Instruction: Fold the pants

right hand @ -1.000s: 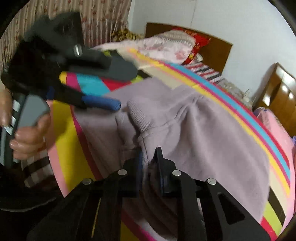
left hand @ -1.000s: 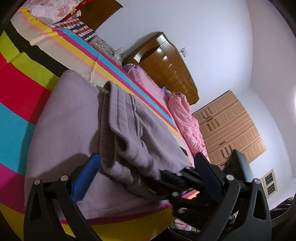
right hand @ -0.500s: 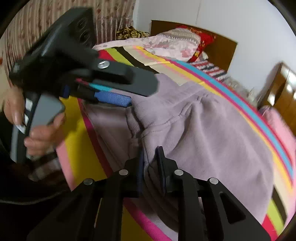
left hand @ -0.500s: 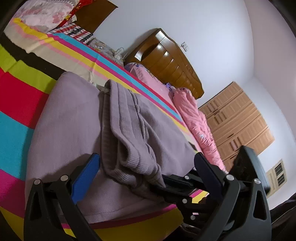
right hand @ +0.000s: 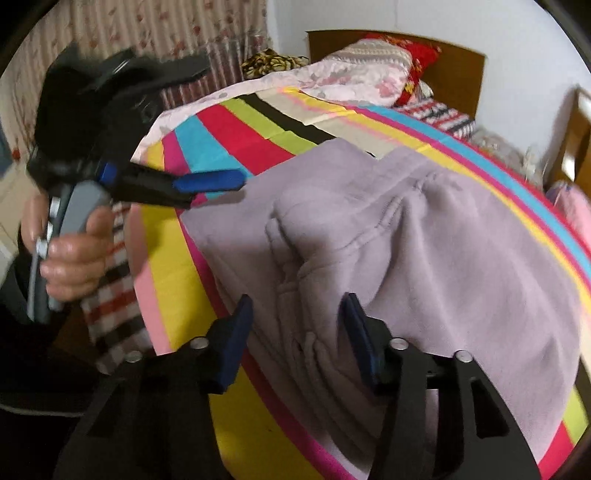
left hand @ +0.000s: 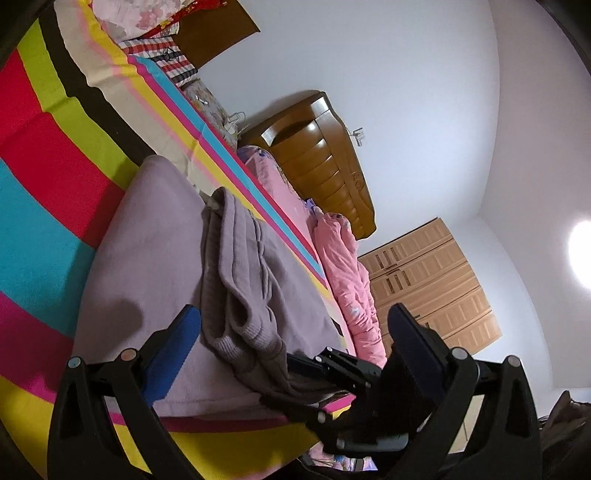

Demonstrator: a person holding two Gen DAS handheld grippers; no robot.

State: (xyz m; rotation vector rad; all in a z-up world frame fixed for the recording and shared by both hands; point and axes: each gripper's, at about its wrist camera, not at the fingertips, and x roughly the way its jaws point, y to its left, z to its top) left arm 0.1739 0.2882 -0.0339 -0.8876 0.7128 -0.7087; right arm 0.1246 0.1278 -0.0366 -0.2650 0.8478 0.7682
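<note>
Lilac knit pants [left hand: 155, 266] lie folded on a striped bedspread [left hand: 44, 155], the ribbed cuffs [left hand: 243, 332] resting on top of the lower layer. They also show in the right wrist view [right hand: 424, 251]. My left gripper [left hand: 291, 332] is open and empty, its fingers either side of the cuffs. My right gripper [right hand: 295, 332] is open, its jaws standing apart around the folded edge without gripping it. The left gripper also shows in the right wrist view [right hand: 207, 184], held by a hand above the bedspread.
Pillows [right hand: 369, 62] and a wooden headboard [right hand: 458, 66] are at the bed's head. A pink quilt [left hand: 343, 266] lies along the far side by a second headboard [left hand: 328, 162]. A wardrobe [left hand: 428, 280] stands beyond. A curtain [right hand: 147, 33] hangs on the near side.
My right gripper has opened and let go of the pants' folded edge, which now lies on the bed. My left gripper has drawn back to the left.
</note>
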